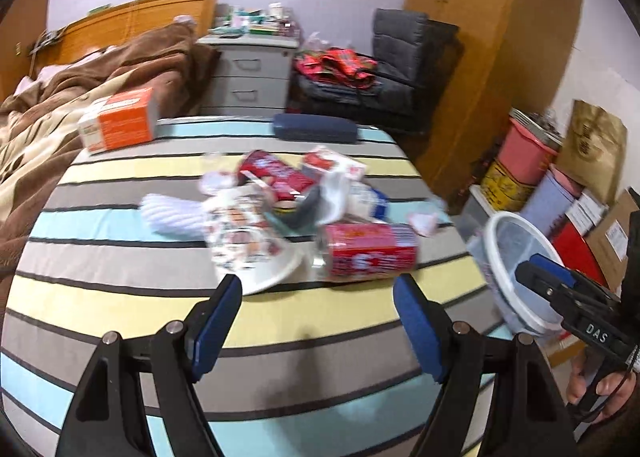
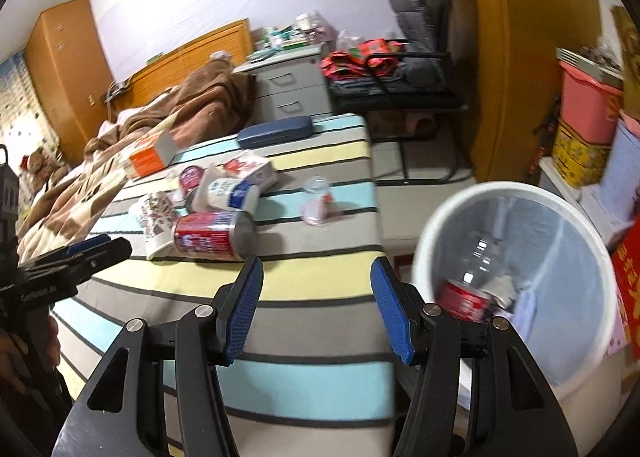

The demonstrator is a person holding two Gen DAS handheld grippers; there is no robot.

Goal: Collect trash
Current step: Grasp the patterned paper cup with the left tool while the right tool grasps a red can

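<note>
Striped tablecloth (image 1: 120, 289) carries the litter; the nearest red can (image 1: 370, 251) lies on its side just ahead of my left gripper (image 1: 318, 321), jaws wide and empty. Right gripper (image 2: 316, 303) also gapes empty beside the white bin (image 2: 516, 193). I'd straddle the can's middle, then close.

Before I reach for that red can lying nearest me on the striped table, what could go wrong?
The red can lies on its side, so a nudge could roll it toward the table edge. It lies against the paper wrappers, which the open left gripper might drag along. The small plastic cup sits near the edge and could get knocked off. The bin stands below table level, so a careless drop might miss it.
</note>
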